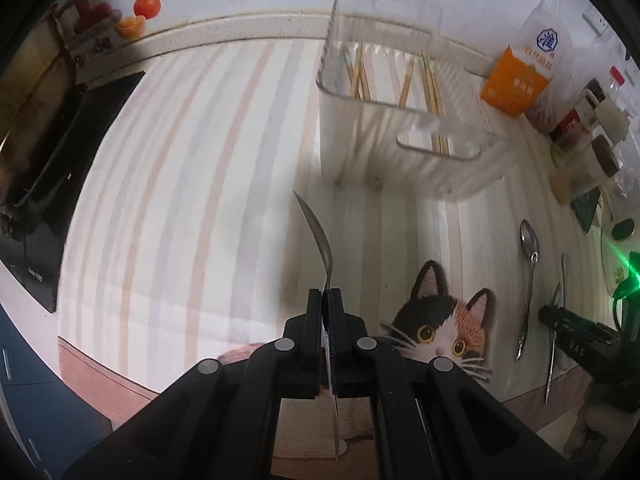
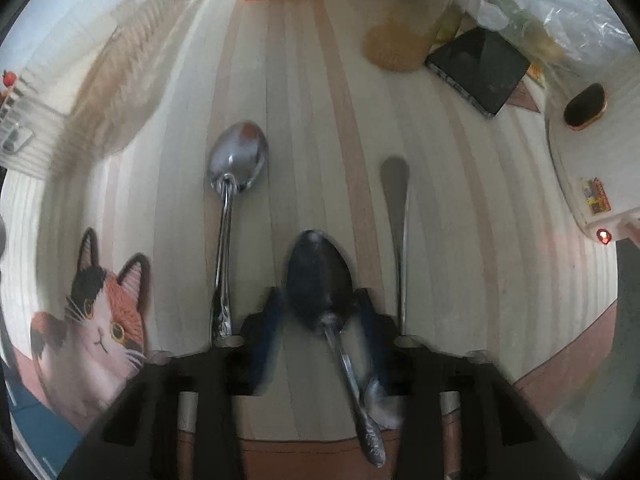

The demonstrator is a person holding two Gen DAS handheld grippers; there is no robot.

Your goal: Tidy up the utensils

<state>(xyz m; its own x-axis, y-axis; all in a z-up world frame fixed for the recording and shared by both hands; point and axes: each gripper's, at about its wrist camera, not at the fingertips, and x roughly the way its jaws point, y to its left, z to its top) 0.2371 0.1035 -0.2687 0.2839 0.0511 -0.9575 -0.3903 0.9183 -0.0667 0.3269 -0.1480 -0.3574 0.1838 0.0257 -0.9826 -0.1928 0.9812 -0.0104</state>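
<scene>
My left gripper [image 1: 325, 293] is shut on a metal spoon [image 1: 318, 236], seen edge-on, with its bowl sticking out past the fingertips. Ahead of it stands a clear organizer bin [image 1: 440, 152] holding several wooden chopsticks [image 1: 434, 96]. My right gripper [image 2: 320, 304] is open and points down at the striped mat [image 2: 304, 80], and a dark spoon [image 2: 320, 276] lies between its blurred fingers [image 2: 267, 332]. A second spoon [image 2: 236, 156] lies to its left and a utensil handle [image 2: 396, 200] to its right. The left wrist view shows that loose spoon [image 1: 529, 280] and the right gripper [image 1: 576, 330].
A cat picture [image 1: 440, 328] marks the mat's near edge. An orange carton [image 1: 514, 80], bottles and bags crowd the back right. A black stove [image 1: 60, 160] lies at the left. A black box [image 2: 480, 68] and a white appliance [image 2: 580, 160] sit right of the spoons.
</scene>
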